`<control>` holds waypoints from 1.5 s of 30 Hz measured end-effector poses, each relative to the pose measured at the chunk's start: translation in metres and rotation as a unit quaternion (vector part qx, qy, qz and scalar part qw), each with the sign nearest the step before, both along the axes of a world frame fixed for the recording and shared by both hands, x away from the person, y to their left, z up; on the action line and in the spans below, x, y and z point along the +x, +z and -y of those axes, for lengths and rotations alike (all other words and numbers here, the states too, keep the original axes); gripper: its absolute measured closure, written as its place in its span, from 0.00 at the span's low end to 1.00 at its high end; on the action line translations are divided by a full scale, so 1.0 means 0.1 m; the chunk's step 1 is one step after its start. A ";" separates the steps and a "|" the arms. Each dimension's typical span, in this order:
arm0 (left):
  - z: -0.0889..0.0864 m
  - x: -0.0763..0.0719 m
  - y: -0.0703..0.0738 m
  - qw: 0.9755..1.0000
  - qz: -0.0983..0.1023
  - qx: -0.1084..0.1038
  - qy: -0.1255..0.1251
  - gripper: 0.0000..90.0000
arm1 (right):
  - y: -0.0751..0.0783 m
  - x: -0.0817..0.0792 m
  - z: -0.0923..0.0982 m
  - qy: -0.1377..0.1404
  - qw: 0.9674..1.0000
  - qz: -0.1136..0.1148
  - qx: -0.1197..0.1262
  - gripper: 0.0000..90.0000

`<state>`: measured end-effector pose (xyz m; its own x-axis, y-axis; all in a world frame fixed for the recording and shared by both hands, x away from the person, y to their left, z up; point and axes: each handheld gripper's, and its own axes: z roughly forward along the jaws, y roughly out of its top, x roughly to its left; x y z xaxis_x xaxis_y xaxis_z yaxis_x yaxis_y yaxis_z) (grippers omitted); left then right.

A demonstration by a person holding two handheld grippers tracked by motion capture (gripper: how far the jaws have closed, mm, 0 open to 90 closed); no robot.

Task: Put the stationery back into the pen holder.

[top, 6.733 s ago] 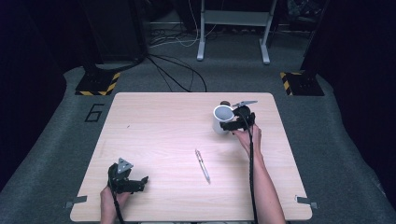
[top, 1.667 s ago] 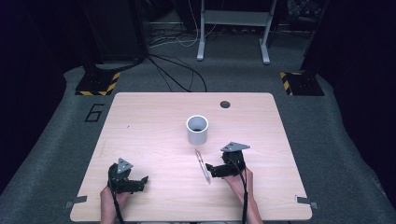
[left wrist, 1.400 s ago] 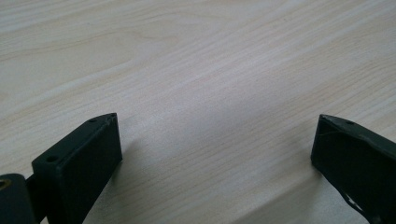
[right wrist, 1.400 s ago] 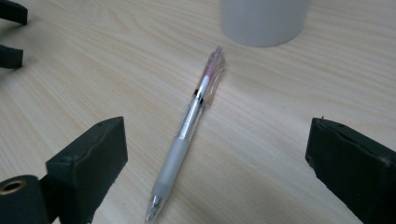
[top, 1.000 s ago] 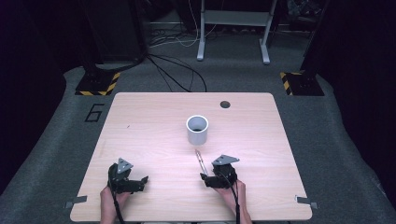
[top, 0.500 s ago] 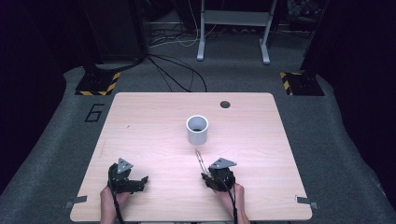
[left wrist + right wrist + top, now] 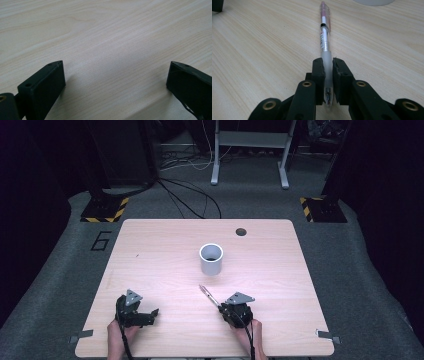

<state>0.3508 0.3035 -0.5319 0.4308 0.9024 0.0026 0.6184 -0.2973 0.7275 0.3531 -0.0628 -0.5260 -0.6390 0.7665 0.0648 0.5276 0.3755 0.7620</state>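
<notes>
Compared with half a second earlier, my right gripper has barely shifted; it remains at the near edge of the table, and the pen's free end now sits slightly nearer the cup. Nearly seven seconds ago this gripper was at the far right beside the cup, which has since come to stand upright at the table's centre. My left gripper has stayed at the near left throughout.

In the right gripper view, my right gripper has its two jaws pressed against the translucent grip section of the pen, pinching it from either side; the writing tip points back toward me, between the jaws. The pen's long axis runs away from me toward the cup, the pink-tinted end farthest. From the high view, that axis slants up and to the left.

In the left gripper view, my left gripper has its jaws spread wide over bare wood, holding nothing.
</notes>
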 end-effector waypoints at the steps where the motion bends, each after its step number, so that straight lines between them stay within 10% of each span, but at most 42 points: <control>1: 0.00 0.00 0.00 1.000 0.000 0.000 0.000 0.02 | 0.00 0.00 0.00 -0.002 1.000 0.002 -0.001 0.90; 45: 0.00 0.00 0.00 1.000 0.000 0.000 0.000 0.02 | 0.60 -0.13 0.74 -0.029 0.999 0.015 -0.012 0.90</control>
<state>0.3507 0.3034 -0.5319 0.4309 0.9024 0.0030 0.6185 -0.2978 0.7272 0.3403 -0.1367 -0.4660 -0.5945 0.8036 0.0270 0.5266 0.3638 0.7683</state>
